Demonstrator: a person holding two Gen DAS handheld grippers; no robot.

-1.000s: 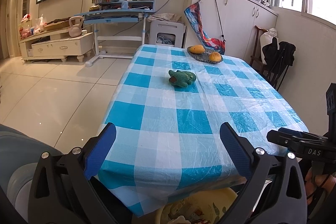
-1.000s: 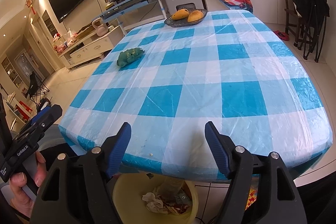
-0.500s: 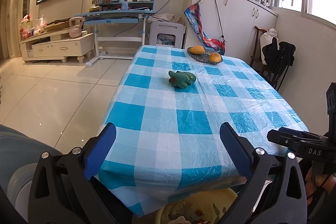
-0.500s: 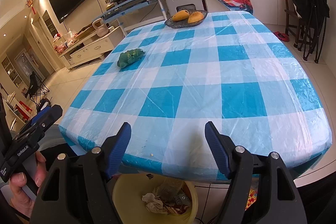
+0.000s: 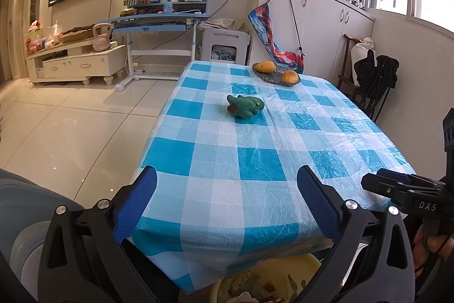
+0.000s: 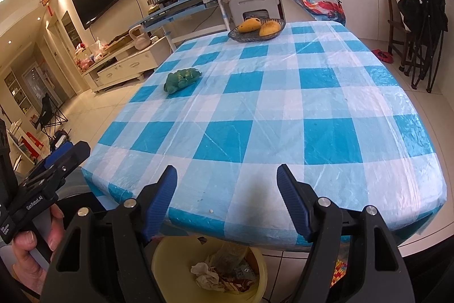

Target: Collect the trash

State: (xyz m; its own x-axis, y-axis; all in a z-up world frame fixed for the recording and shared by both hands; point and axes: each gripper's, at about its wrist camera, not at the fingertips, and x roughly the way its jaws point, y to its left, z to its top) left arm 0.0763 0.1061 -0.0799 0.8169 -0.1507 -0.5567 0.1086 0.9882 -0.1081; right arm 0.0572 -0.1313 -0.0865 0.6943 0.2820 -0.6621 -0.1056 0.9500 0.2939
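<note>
A yellow bin [image 6: 210, 269] stands on the floor under the table's near edge, with crumpled paper and wrappers [image 6: 215, 274] inside; its rim also shows in the left wrist view [image 5: 272, 280]. My left gripper [image 5: 224, 203] is open and empty, held just before the table's near left corner. My right gripper [image 6: 227, 198] is open and empty above the bin at the near edge. A tiny white crumb [image 6: 210, 210] lies on the blue checked tablecloth [image 6: 269, 110] near that edge.
A green plush toy [image 5: 245, 105] lies mid-table toward the left. A bowl with two mangoes [image 5: 276, 71] stands at the far end. A chair with dark clothes [image 6: 417, 19] is at the right. A desk and TV stand line the far wall.
Nothing has visibly moved; both grippers stay open in place, with only a slight drift of the right wrist view.
</note>
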